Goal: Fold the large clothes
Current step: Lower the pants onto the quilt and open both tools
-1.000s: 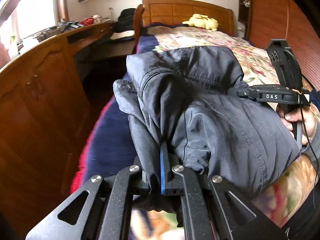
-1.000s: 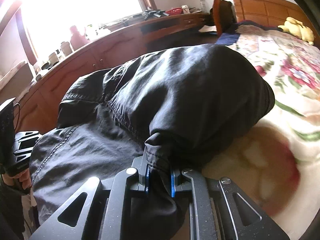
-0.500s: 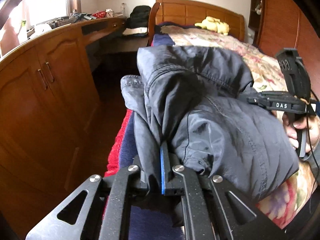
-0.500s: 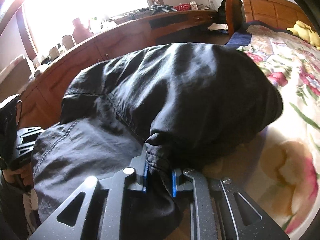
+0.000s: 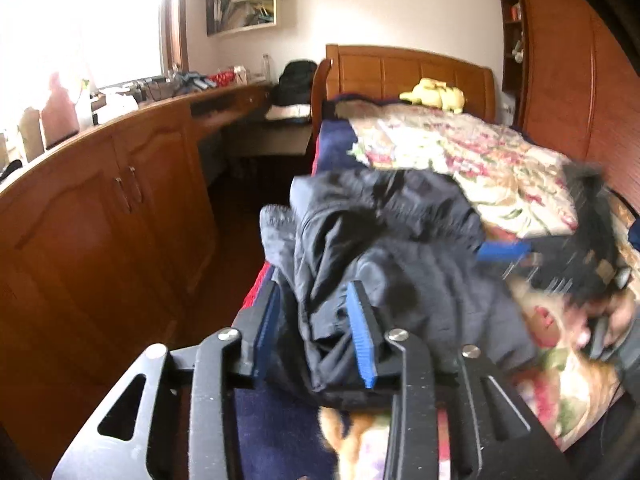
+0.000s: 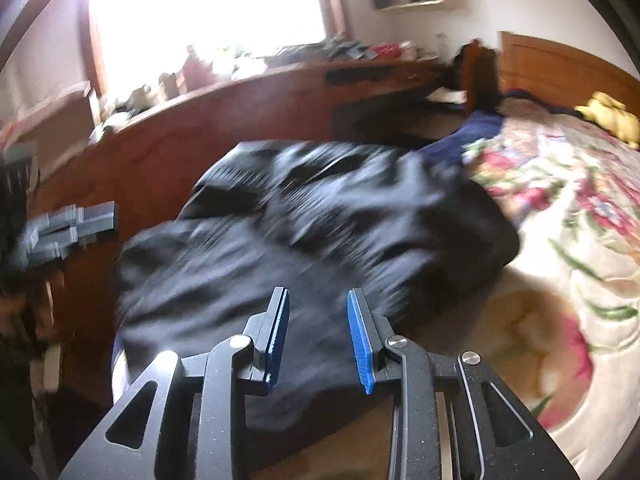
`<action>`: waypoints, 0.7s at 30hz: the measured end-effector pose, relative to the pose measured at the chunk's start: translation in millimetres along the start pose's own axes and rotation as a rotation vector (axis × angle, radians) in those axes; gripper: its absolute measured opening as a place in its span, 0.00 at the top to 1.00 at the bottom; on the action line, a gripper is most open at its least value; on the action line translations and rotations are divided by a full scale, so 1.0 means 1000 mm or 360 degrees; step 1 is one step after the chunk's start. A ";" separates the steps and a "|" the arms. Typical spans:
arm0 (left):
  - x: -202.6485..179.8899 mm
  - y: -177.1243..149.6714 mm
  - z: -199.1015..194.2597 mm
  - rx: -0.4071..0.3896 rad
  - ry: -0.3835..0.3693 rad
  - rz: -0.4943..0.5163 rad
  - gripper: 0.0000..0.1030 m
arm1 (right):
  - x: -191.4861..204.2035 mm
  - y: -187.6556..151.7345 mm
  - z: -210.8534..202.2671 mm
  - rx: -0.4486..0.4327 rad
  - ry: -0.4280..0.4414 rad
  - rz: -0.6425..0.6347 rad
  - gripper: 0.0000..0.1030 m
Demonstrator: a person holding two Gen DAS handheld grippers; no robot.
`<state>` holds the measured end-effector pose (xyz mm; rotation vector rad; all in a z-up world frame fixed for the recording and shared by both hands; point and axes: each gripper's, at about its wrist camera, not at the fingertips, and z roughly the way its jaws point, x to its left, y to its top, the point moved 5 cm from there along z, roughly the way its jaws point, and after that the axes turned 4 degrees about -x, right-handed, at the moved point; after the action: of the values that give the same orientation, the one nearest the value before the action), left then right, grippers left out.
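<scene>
A dark padded jacket [image 5: 400, 264] lies folded in a bundle on the near part of the bed; it also fills the middle of the right wrist view [image 6: 320, 220], blurred. My left gripper [image 5: 314, 292] is at its near left edge, jaws opening. A loose fold of the hem hangs between the blue pads [image 5: 362, 344], and the left one stands clear of it. My right gripper [image 6: 317, 300] is at the jacket's other near edge, jaws opening, the cloth lying beyond and below them. Each gripper shows blurred in the other's view: right gripper [image 5: 560, 256], left gripper [image 6: 68, 228].
The bed carries a floral quilt [image 5: 460, 152] over a navy blanket [image 5: 332, 140], with a yellow plush toy [image 5: 436, 96] by the wooden headboard [image 5: 400, 68]. A long wooden cabinet [image 5: 100, 216] with a cluttered top runs along the left. A wooden wardrobe [image 5: 560, 80] stands at the right.
Both grippers were shut on the jacket's near edge; now their jaws have parted and released it. Both have drawn back from the bundle, which looks smaller and lower.
</scene>
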<state>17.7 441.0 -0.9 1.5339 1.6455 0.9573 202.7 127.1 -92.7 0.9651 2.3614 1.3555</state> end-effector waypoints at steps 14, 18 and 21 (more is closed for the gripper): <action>-0.095 0.025 -0.032 -0.0174 0.0004 0.0110 0.63 | -0.028 -0.022 -0.055 -0.0006 -0.0134 0.0056 0.70; -0.137 0.026 -0.030 -0.0199 -0.0028 0.0144 0.63 | -0.043 -0.028 -0.106 -0.0105 -0.0234 0.0082 0.56; -0.168 0.026 -0.027 -0.0201 -0.0099 0.0141 0.63 | -0.049 -0.032 -0.134 -0.0161 -0.0318 0.0096 0.45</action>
<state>18.5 273.0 34.5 1.5460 1.4567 1.0299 157.2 -6.5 -52.8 1.0952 2.1127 1.3191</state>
